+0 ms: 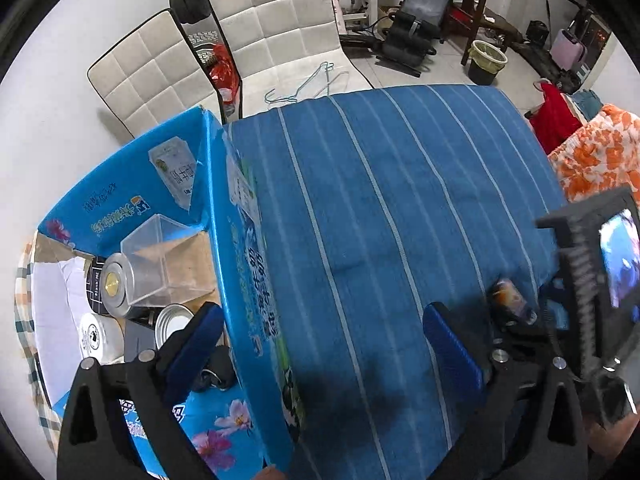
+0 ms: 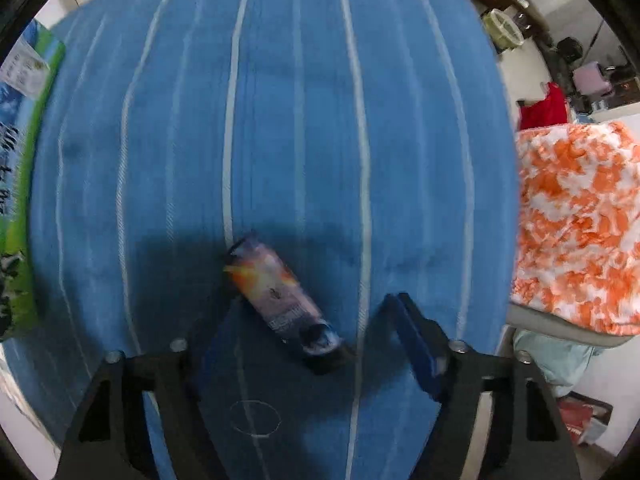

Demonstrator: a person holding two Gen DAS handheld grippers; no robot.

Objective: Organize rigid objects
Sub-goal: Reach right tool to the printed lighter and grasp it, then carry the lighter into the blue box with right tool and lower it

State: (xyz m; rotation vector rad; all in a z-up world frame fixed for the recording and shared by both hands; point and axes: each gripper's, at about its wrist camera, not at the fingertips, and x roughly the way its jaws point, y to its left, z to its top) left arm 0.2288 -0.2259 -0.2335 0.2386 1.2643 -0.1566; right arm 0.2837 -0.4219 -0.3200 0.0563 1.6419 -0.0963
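A small tube [image 2: 280,300] with an orange and purple print and a black cap lies slanted on the blue striped cloth [image 2: 300,120]. My right gripper [image 2: 316,320] points down over it, open, with the tube between its fingers and the pads off it. In the left wrist view the same tube [image 1: 512,300] shows beside the right gripper's body [image 1: 592,280]. My left gripper [image 1: 320,320] stands wide open, straddling the near wall of a blue printed carton [image 1: 240,248]. The carton holds a clear square tub [image 1: 160,264], a metal tin [image 1: 114,288], a white can [image 1: 96,336] and a silver can [image 1: 172,320].
Two white padded chairs [image 1: 272,20] stand behind the table, with wire hangers [image 1: 308,84] on one seat. An orange flowered cloth [image 2: 576,220] lies off the table's right edge. A bin [image 1: 486,60] and gym gear [image 1: 424,8] are on the floor beyond.
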